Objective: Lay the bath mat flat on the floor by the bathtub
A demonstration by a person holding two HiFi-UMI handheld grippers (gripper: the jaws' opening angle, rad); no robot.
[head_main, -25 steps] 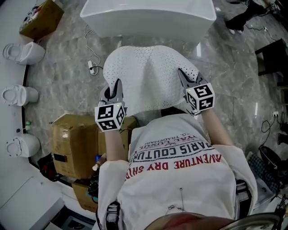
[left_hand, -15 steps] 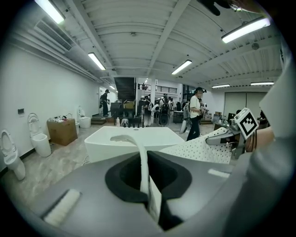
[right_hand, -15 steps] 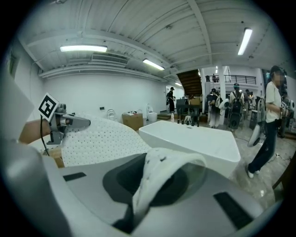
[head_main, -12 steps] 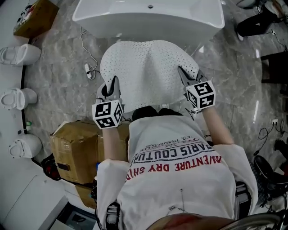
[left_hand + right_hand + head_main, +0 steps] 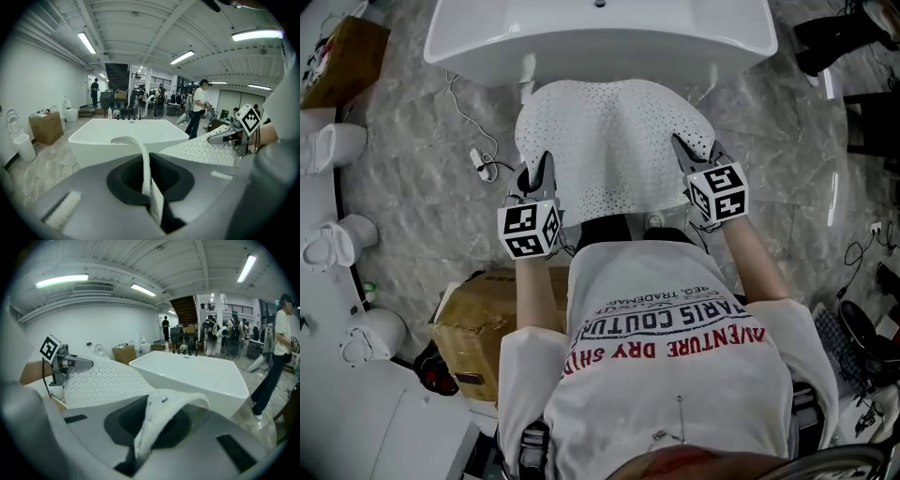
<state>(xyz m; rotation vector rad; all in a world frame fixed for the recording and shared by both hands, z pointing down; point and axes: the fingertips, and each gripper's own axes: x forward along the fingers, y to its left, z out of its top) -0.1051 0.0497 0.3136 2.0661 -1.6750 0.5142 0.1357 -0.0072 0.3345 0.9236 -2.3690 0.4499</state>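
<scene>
The person holds the white bath mat (image 5: 609, 141) up in the air, over the floor (image 5: 422, 141) just in front of the white bathtub (image 5: 600, 37). The left gripper (image 5: 542, 173) is pinched tight on the mat's left edge, and the right gripper (image 5: 684, 155) is pinched tight on its right edge. Holding both sides like this spreads the mat wide, so it can likely go down flat and not in a heap. The mat is soft and bendy, with tiny dots or holes all over and round corners. It dips in the middle and humps up near each gripper, because it is floppy. Its far edge hangs close to the tub, but it is hard to tell if it touches the floor there. The tub is smooth and shiny with a thick rim. The floor looks like grey marble, hard and glossy. A brown cardboard box (image 5: 483, 319) sits at the person's left
</scene>
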